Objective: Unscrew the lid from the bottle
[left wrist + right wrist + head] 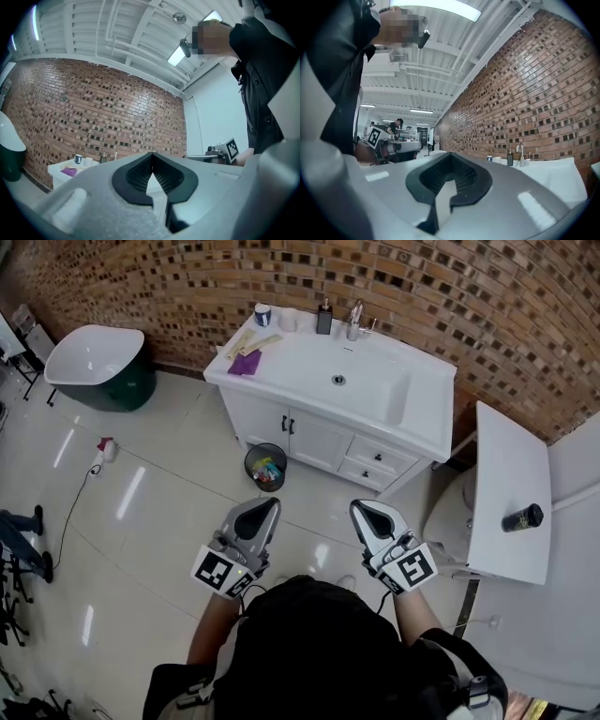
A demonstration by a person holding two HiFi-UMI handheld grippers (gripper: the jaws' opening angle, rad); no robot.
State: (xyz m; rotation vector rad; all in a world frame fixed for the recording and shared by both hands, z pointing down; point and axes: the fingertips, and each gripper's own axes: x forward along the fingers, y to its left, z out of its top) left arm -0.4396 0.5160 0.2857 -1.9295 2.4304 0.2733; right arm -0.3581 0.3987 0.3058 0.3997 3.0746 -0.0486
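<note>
Bottle (522,517): dark, lying on its side on the white table (506,465) that stands just right of the vanity unit (330,418), near the table edge farther from the vanity. Its lid is too small to make out. Neither gripper touches the bottle, and both are well apart from it. Left gripper (265,509): held in front of the vanity, over the floor, jaws pointing toward the cabinet. In the left gripper view its jaws (151,160) are fully closed, ribbed pads tip to tip, with nothing between them. Right gripper (367,510): beside the left one, in front of the vanity's right end and nearer the table. In the right gripper view its jaws (450,161) are likewise fully closed and empty. On the vanity top: a tap (355,321) behind the basin, a dark pump dispenser (324,318) just left of it, a cup (262,315) and a purple cloth (246,363) at the left end. A waste bin (266,466) stands on the floor against the vanity front. A white bathtub (98,362) stands well to the left of the vanity.
</note>
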